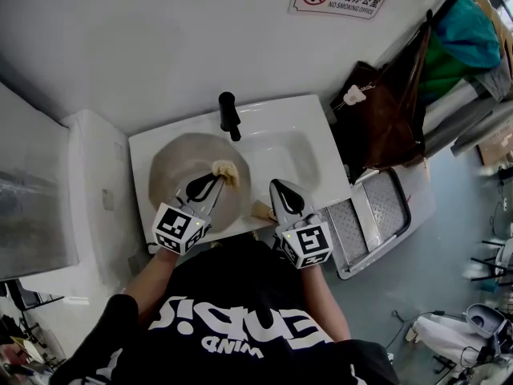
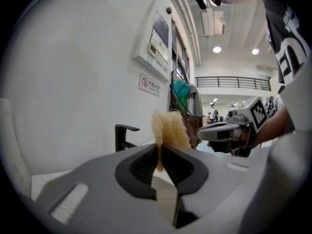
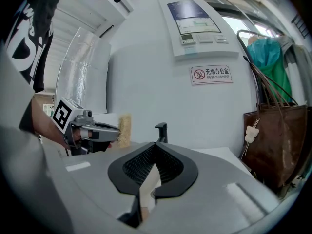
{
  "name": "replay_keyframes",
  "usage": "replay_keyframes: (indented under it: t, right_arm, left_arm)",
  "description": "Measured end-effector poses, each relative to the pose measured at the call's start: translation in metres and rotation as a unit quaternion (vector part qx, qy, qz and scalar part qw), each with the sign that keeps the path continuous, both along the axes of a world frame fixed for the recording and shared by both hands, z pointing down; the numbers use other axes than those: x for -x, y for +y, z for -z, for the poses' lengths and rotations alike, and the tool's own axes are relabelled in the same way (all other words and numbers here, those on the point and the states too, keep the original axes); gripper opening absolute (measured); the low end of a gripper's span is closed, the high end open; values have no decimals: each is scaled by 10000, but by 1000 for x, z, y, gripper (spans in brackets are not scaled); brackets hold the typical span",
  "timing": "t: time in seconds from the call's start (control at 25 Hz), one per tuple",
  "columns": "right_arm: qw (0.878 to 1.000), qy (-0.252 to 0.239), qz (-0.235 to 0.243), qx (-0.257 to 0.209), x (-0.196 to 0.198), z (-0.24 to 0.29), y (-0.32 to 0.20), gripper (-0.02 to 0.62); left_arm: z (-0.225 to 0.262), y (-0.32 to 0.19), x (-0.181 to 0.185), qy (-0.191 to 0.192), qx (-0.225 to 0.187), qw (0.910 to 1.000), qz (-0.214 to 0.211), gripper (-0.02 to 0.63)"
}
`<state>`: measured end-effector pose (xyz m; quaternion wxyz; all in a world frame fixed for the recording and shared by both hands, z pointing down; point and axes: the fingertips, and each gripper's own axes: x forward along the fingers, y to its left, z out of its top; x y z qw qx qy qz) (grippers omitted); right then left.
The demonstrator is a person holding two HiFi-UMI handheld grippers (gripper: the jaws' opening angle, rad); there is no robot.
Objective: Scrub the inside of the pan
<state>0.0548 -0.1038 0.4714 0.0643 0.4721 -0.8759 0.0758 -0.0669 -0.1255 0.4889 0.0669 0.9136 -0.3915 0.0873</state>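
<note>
Sponge (image 2: 168,128), pale yellow and coarse-fibred, stands pinched upright between the pressed-in jaws of the left claw (image 2: 161,149), most of it sticking out past the tips. From the head view this left claw (image 1: 216,176) hangs over the round grey metal pan (image 1: 180,163), with the sponge (image 1: 227,171) near the pan's 3 o'clock rim.

The pan lies in the left half of the white rectangular sink (image 1: 317,115). Its rim runs close to the basin's wall at 9 o'clock and to the front edge at 6 o'clock. The basin's right half is bare white, giving free room at 3 o'clock of the pan.

The black single-lever tap (image 1: 229,115) rises at the sink's 12 o'clock edge, close to the white wall and just beyond the pan's far rim.

The right claw (image 1: 277,186) is over the sink's front edge, at 4 o'clock of the pan and apart from it; its jaws (image 3: 155,146) are pressed together with nothing held.

A white cabinet (image 1: 88,191) flanks the sink at 9 o'clock, and a brown leather bag (image 1: 385,115) hangs at 3 o'clock, near the sink's right edge.
</note>
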Motion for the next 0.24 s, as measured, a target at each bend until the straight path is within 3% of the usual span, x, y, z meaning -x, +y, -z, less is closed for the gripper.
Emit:
replay_keyframes:
  t: [0.24]
  right_arm:
    - [10000,25,-24,-9,-3,0,-3,9]
  left_arm:
    - [-1,-2,0,-29,1,10000,12,25]
